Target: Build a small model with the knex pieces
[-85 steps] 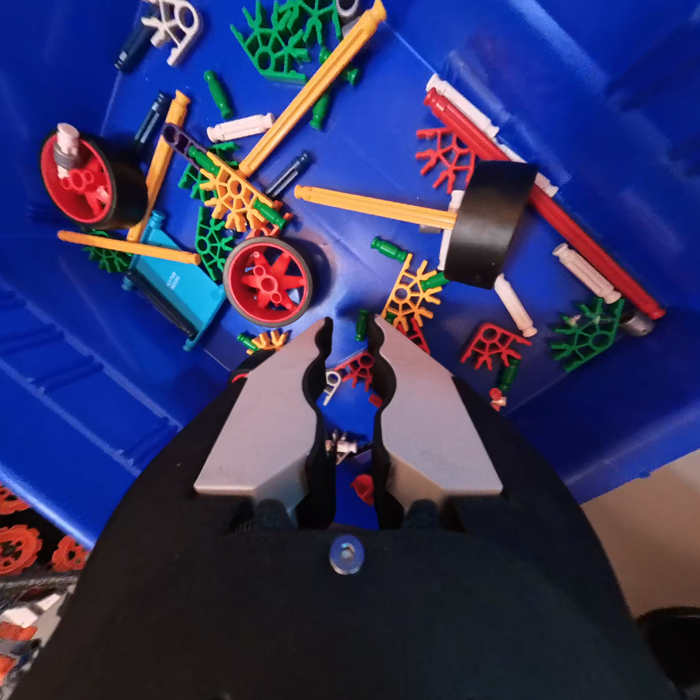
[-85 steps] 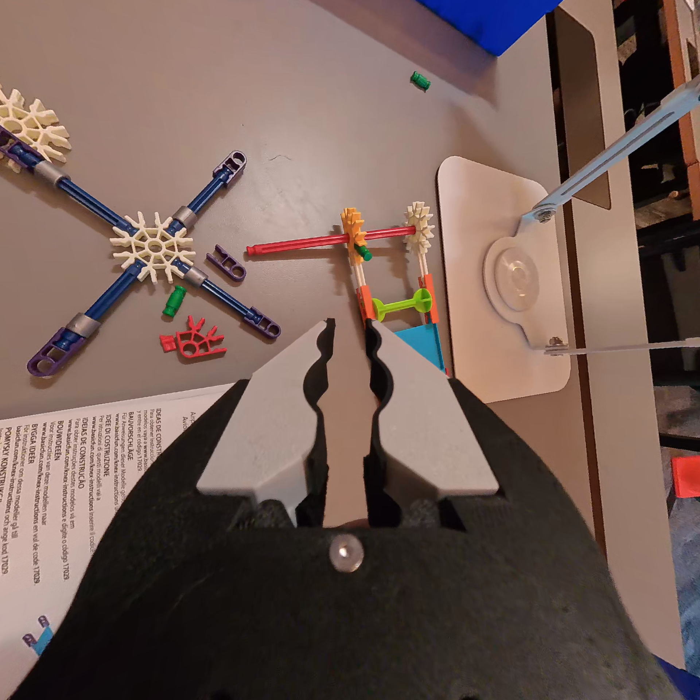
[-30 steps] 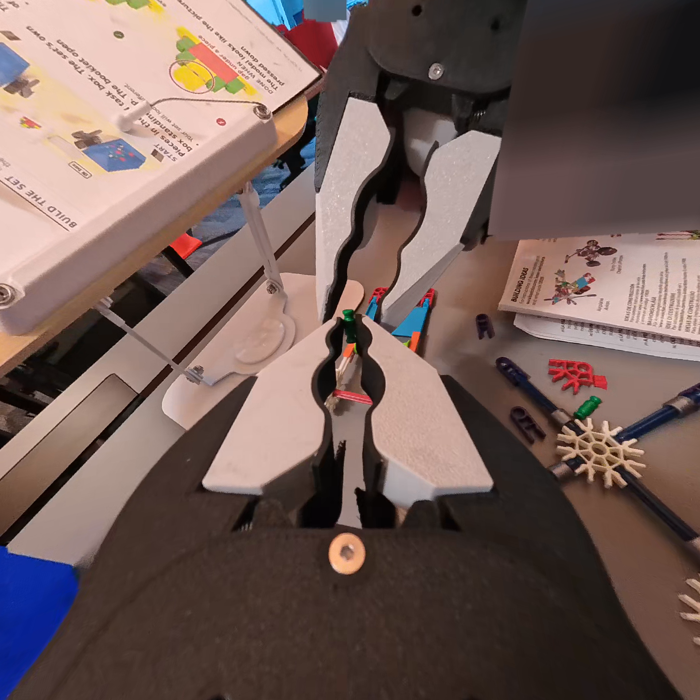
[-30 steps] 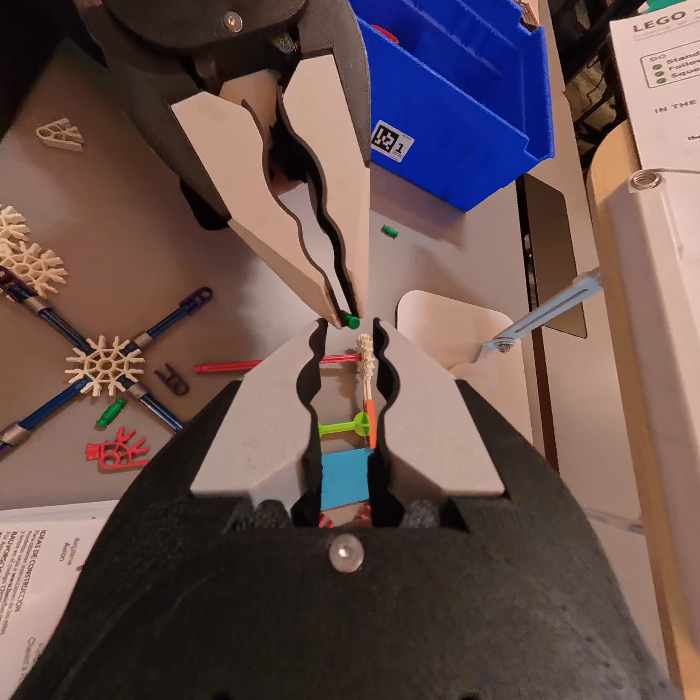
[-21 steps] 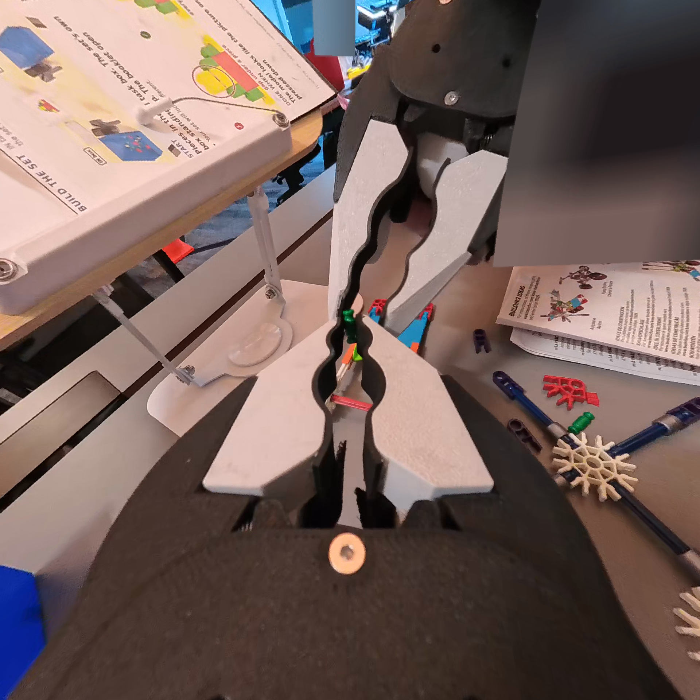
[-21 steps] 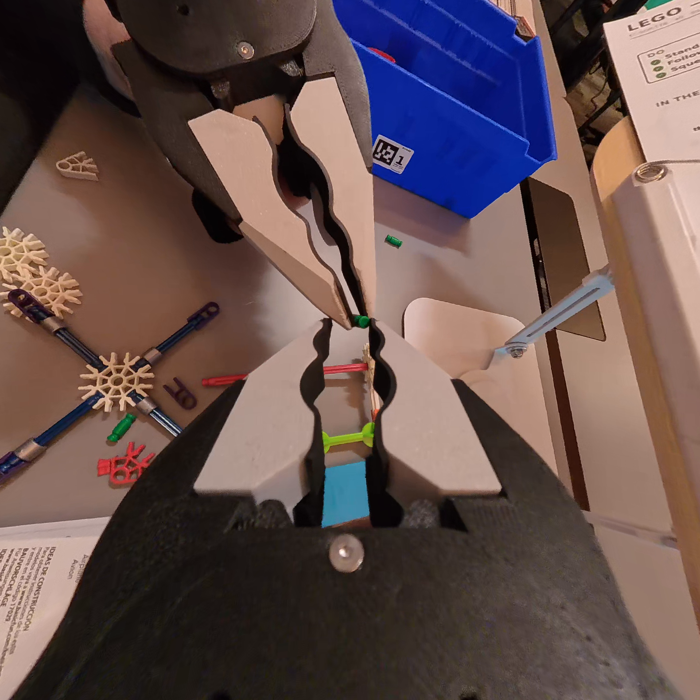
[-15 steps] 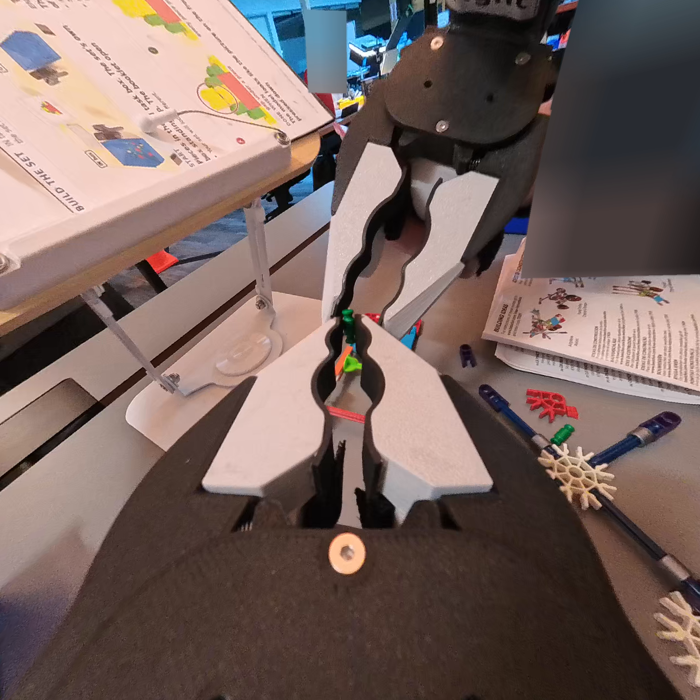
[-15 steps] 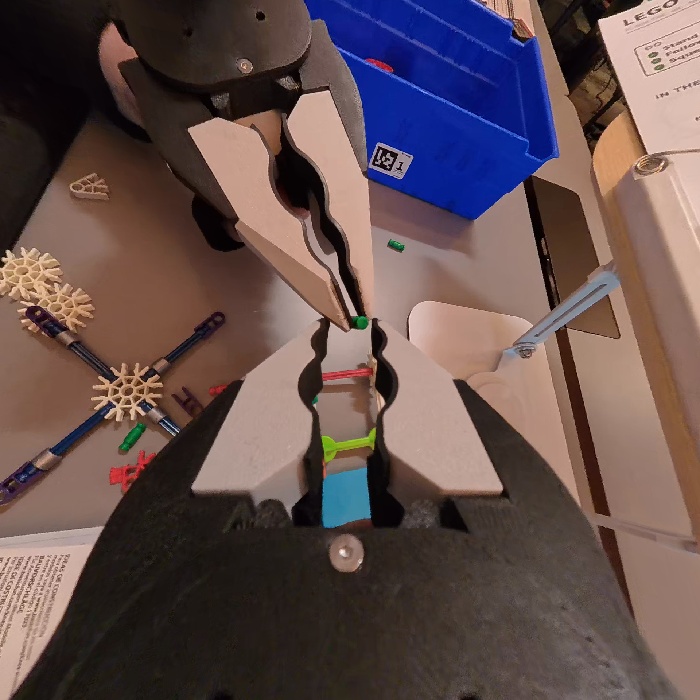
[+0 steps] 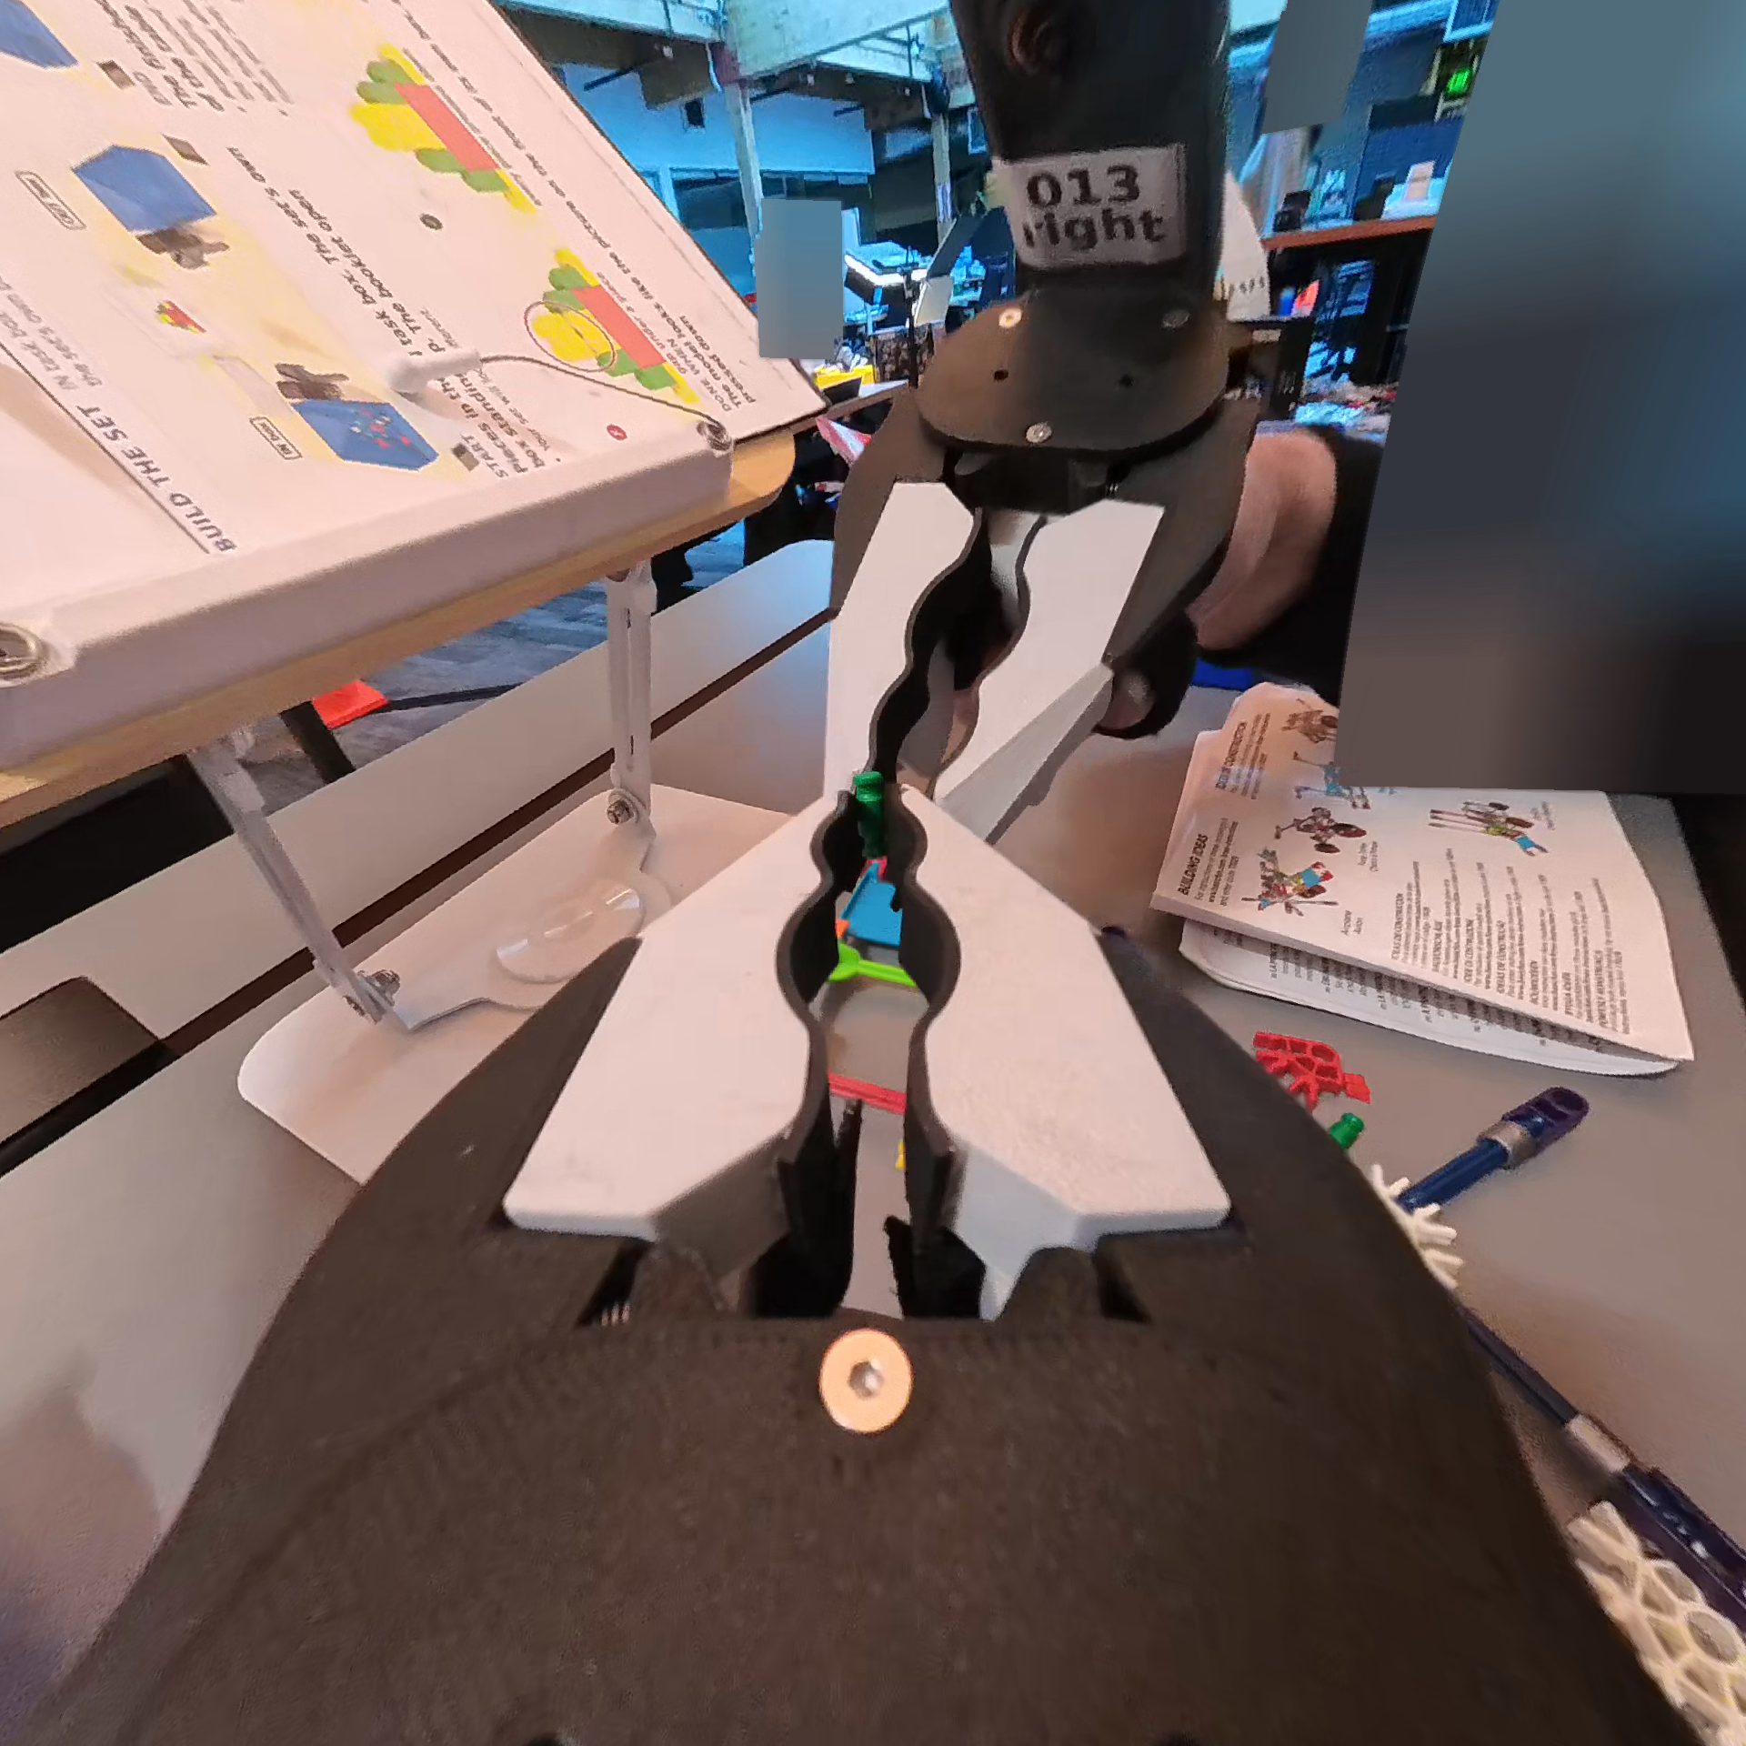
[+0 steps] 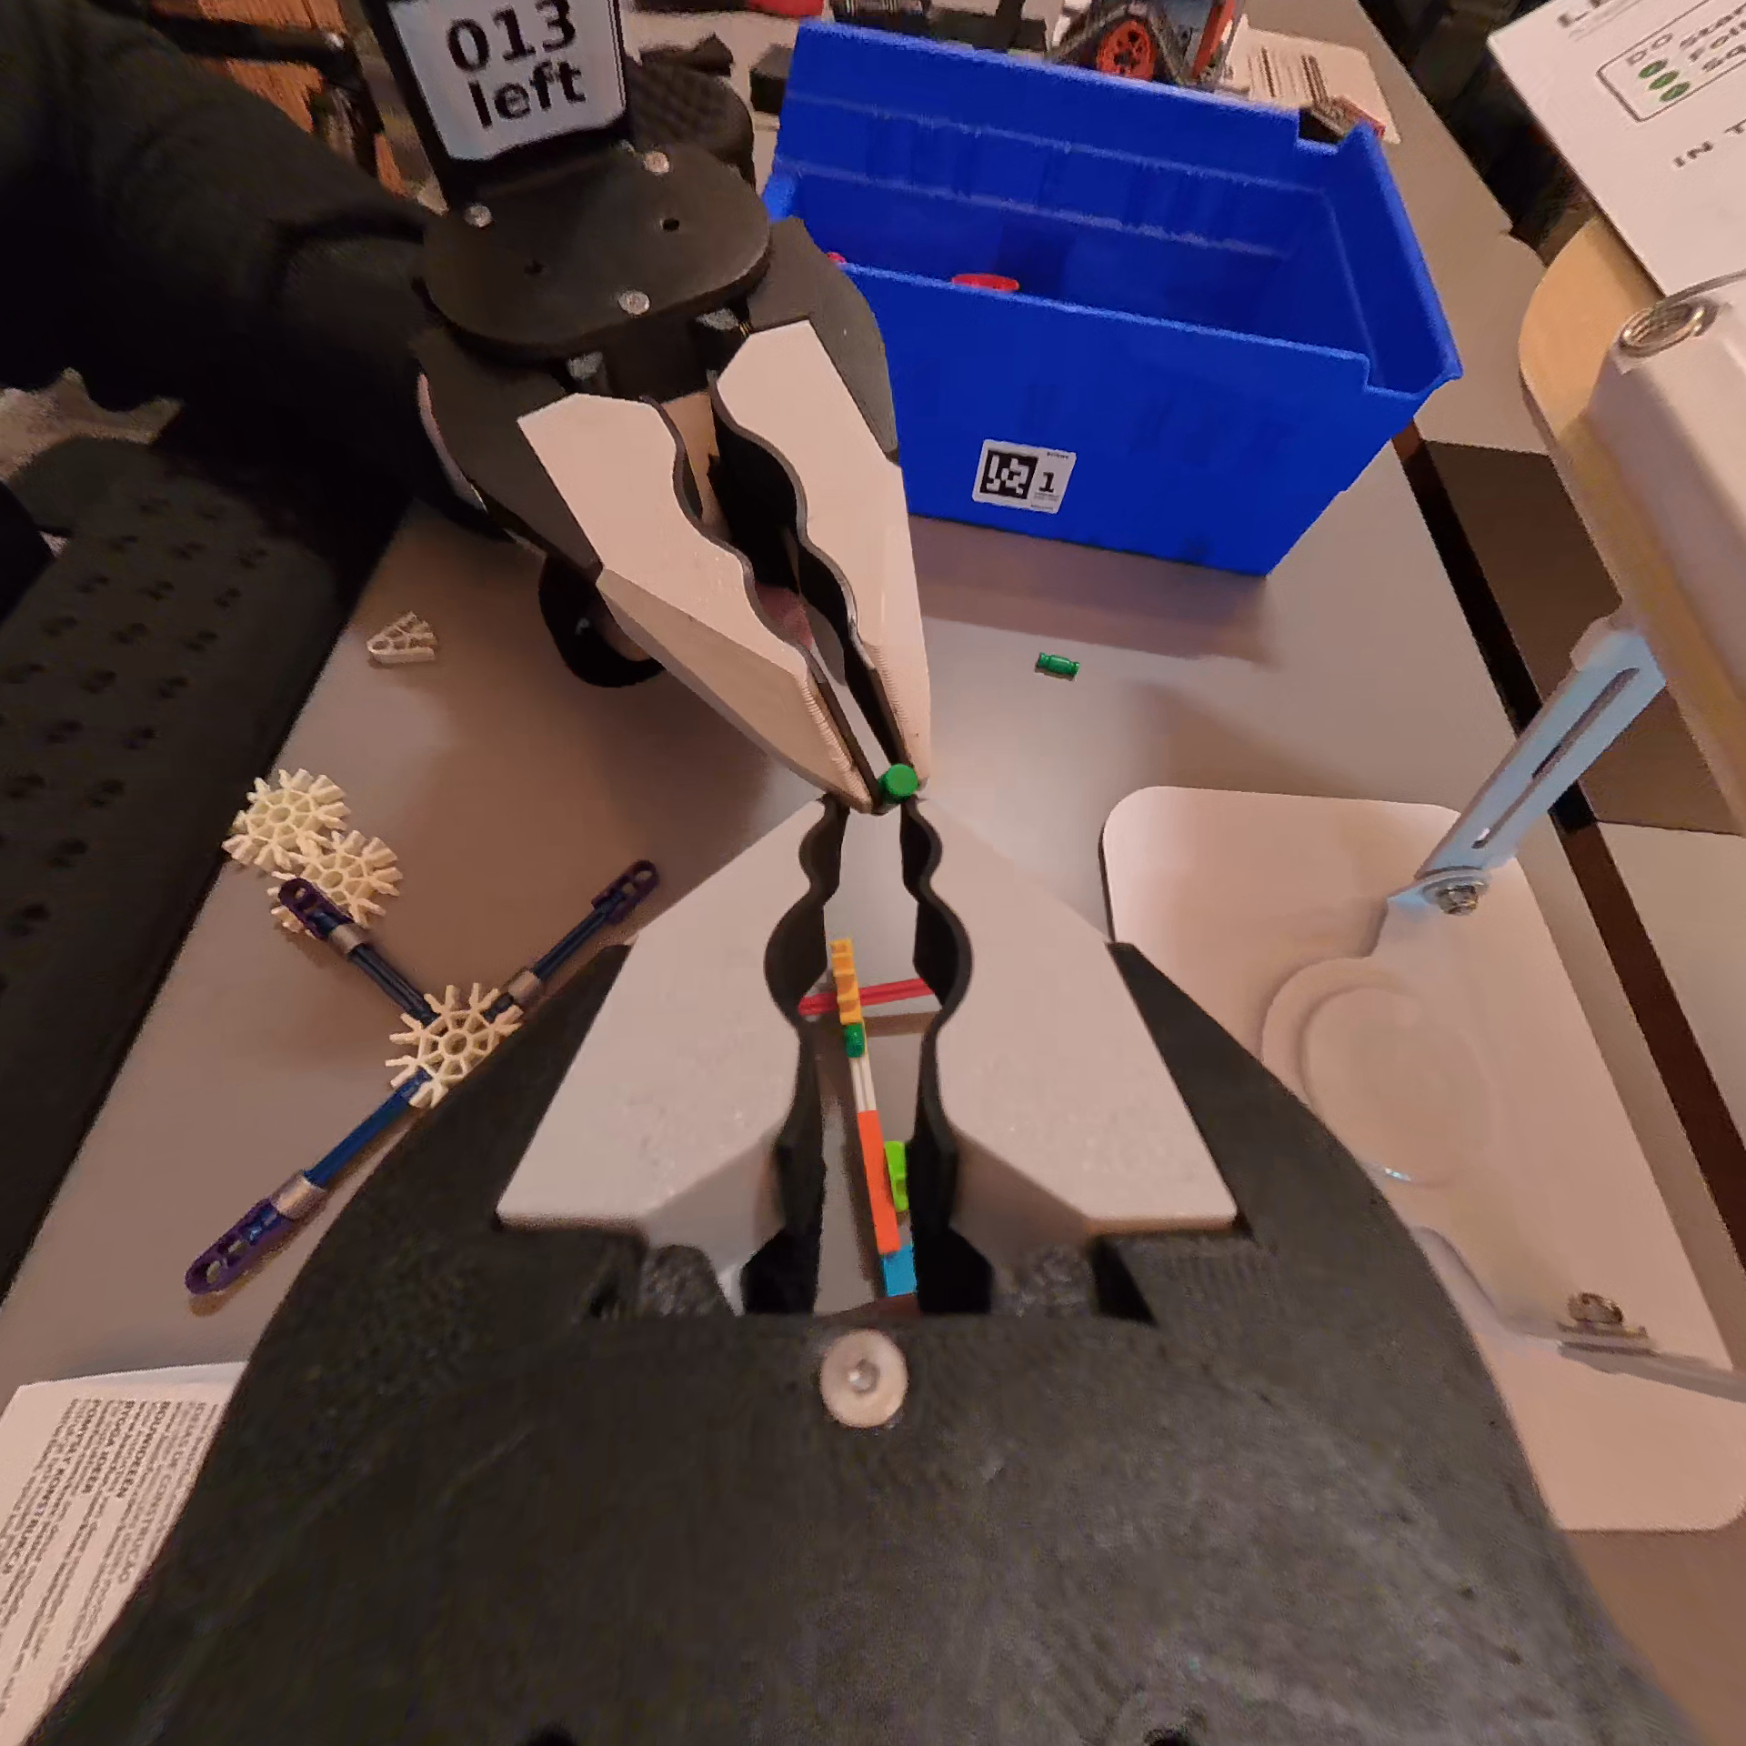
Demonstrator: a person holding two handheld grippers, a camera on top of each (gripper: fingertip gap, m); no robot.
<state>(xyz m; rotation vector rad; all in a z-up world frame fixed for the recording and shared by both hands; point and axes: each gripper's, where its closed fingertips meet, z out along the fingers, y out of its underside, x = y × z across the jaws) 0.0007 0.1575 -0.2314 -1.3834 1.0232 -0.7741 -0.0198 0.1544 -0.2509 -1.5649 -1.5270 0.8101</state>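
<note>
My left gripper (image 9: 867, 814) is shut on a small green peg (image 9: 865, 803), pinched at the fingertips and pointing up. In the right wrist view the left gripper (image 10: 883, 794) comes down from the upper left with the green peg (image 10: 896, 782) at its tips. My right gripper (image 10: 869, 830) is open and empty, tip to tip with the left one. It shows in the left wrist view (image 9: 912, 779) with its fingers spread in a V. Below both lies a small model (image 10: 864, 1115) of red, white and lime rods, orange connectors and a blue panel (image 9: 874, 912).
A blue bin (image 10: 1134, 397) stands behind. A tilted instruction board (image 9: 331, 331) on a white base plate (image 10: 1323, 945) is to the right. A booklet (image 9: 1417, 907), a blue-rod cross with white connector (image 10: 453, 1039), a loose green peg (image 10: 1056, 665) and a red connector (image 9: 1309, 1063) lie on the table. Both grippers' tips are roughly 15 cm from the blue-rod cross with white connector (image 10: 453, 1039).
The left gripper left the blue bin and now holds a green peg above the model. Over the last second both grippers tilted toward level while staying tip to tip.
</note>
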